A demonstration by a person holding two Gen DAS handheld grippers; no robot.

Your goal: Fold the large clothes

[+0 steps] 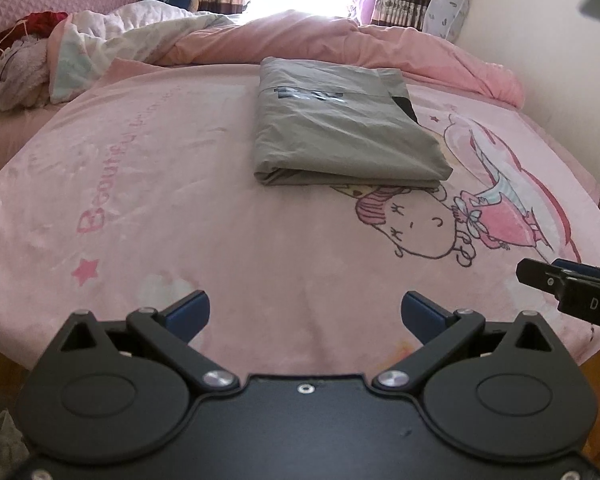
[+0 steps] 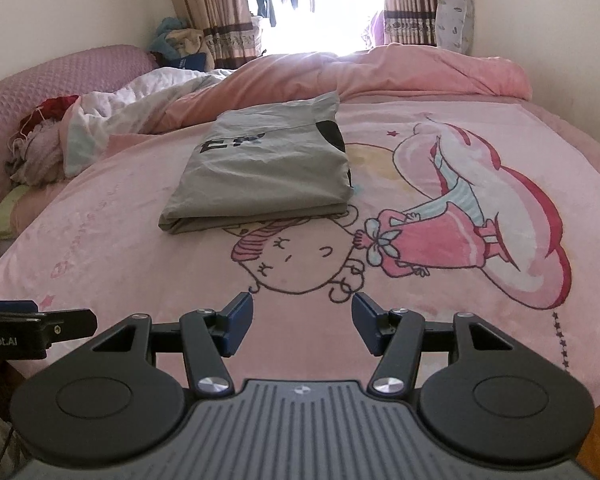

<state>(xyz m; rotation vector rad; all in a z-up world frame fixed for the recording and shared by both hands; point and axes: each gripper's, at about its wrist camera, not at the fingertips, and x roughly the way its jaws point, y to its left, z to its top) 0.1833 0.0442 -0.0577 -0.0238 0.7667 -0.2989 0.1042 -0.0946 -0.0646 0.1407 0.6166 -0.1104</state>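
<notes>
Left gripper (image 1: 305, 314): my jaws stand wide, nothing between them.
Right gripper (image 2: 302, 322): parted too, empty.
Blanket (image 1: 180, 208): soft pink, under everything.
Grey garment (image 1: 340, 128): folded mid-bed, well ahead; thin, limp, probably slippery. I'd pinch the near doubled edge.

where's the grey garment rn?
The folded grey garment lies mid-bed on the pink cartoon blanket, centre in the left wrist view, left of centre in the right wrist view. Its near edge overlaps the printed girl's head; the bunched pink duvet is behind.
</notes>
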